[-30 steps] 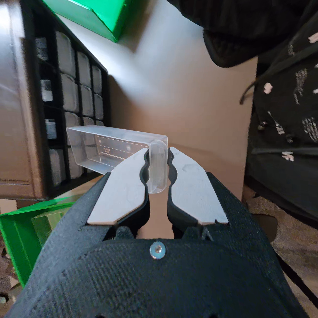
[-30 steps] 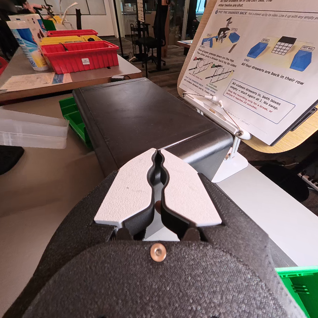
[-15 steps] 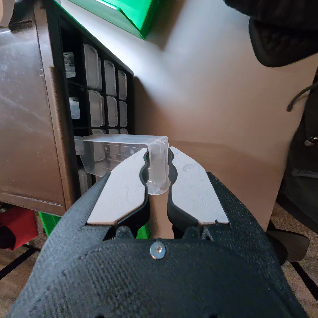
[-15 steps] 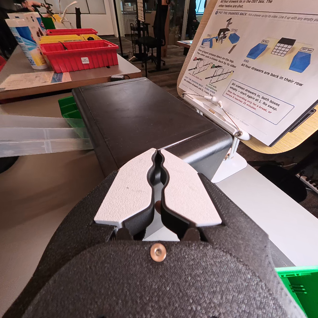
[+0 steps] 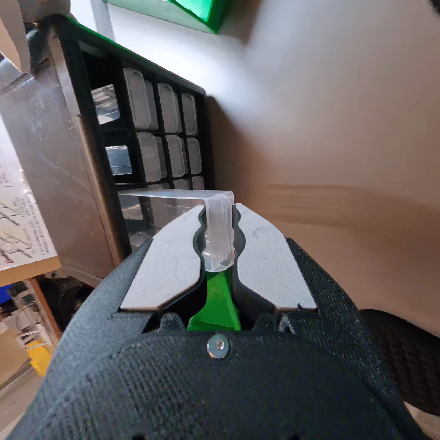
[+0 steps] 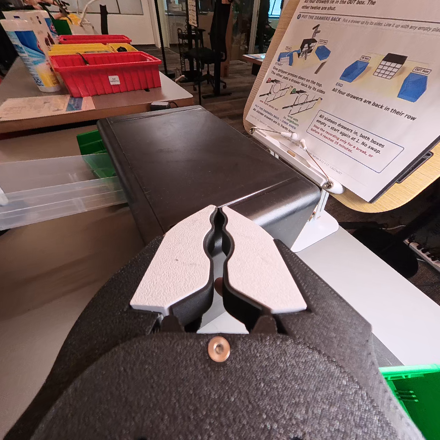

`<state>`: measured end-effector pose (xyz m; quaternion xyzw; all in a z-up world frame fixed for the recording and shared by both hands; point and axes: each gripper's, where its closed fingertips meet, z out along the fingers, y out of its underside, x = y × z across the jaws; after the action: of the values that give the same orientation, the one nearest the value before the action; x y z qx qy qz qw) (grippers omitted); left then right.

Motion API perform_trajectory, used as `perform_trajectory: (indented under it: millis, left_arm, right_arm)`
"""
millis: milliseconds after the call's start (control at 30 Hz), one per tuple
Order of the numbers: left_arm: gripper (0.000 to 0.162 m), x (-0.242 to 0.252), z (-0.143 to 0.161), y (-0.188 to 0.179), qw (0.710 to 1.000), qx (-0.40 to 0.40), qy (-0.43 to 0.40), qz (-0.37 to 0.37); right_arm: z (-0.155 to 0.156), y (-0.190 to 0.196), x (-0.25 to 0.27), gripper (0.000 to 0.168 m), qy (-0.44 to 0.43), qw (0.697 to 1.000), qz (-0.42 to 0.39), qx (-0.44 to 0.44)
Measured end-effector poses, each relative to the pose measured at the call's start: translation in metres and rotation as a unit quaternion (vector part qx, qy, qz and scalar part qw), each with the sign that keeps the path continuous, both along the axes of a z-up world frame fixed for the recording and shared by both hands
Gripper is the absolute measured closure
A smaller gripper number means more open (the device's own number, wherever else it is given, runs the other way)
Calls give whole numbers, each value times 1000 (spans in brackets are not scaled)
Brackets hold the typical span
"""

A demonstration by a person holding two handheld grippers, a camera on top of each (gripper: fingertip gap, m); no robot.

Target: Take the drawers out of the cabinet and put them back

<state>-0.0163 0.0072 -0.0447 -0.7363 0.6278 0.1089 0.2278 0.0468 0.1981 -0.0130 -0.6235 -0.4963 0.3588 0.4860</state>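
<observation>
Clear plastic drawer (image 5: pixel 166 209), held by its ribbed front tab between the grey fingers (image 5: pixel 166 259) of the left gripper (image 5: pixel 218 209), clamped tight on the tab. Drawer's far end sits at an open slot in the outermost column of the black cabinet (image 5: pixel 59 166); how far it has entered cannot be told. Drawer is roughly level and points straight at the cabinet face.

Cabinet front: grid of compartments, most filled with clear drawers (image 5: pixel 171 133) sitting flush; two in the near column (image 5: pixel 117 159) sit deeper than their neighbours.

Right gripper (image 6: pixel 218 209): fingers closed together with nothing between them, tips resting on the top rear edge of the cabinet (image 6: pixel 190 154). The same drawer (image 6: pixel 54 185) shows at left in the right wrist view, projecting sideways from the cabinet front.

Surroundings: pale table (image 5: pixel 321 154); green bin (image 5: pixel 190 14) beyond the cabinet, another green bin (image 6: pixel 414 400) at the near right; instruction sheet on a stand (image 6: pixel 357 95) beside the cabinet; red bins (image 6: pixel 107 71) and a wipes canister (image 6: pixel 33 52) on a separate table behind.
</observation>
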Motion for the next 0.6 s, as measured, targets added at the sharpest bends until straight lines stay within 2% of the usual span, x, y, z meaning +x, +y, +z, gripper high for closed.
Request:
perform_trajectory:
  millis: [167,367,500,600]
  left_arm:
    - [142,-15,-12,24,996,83,32,-26]
    - [141,-21,-9,62,989,144,-17,-35]
    - [126,-23,-5,81,982,182,-36,-26]
    - [120,-20,0,78,981,179,-72,-22]
  right_arm:
    - [0,0,0,168,-1,1000,0,1]
    - [0,0,0,168,1,1000,1,0]
    - [0,0,0,168,4,1000,4,-3]
    - [0,0,0,168,6,1000,5,-4]
